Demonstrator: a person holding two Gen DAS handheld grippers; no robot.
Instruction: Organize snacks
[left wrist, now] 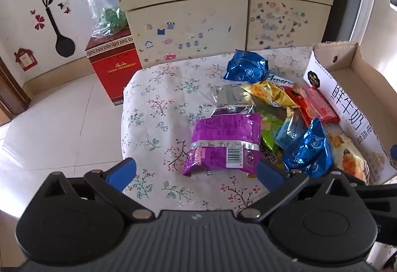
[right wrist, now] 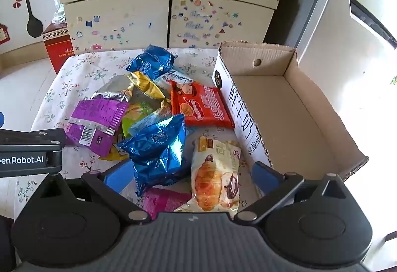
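**Snacks still unsorted**

We hold the left hand-held gripper (left wrist: 196,171) and right hand-held gripper (right wrist: 187,176) wide open, empty. Snack packets (right wrist: 151,120) lie heaped mid-frame on the desk (left wrist: 153,108); the cardboard box (right wrist: 285,108) at right stays empty.

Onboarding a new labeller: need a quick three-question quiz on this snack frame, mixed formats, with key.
1. True or false: the cardboard box already holds a snack.
2. Multiple choice: which packet lies nearest the right tool?
A. purple packet
B. croissant packet
C. red biscuit packet
3. Short answer: what state are the left tool and the right tool in?

Key:
1. False; the box's visible inside is bare, and the snacks lie on the floral tablecloth.
2. B.
3. Both wide open, holding nothing.
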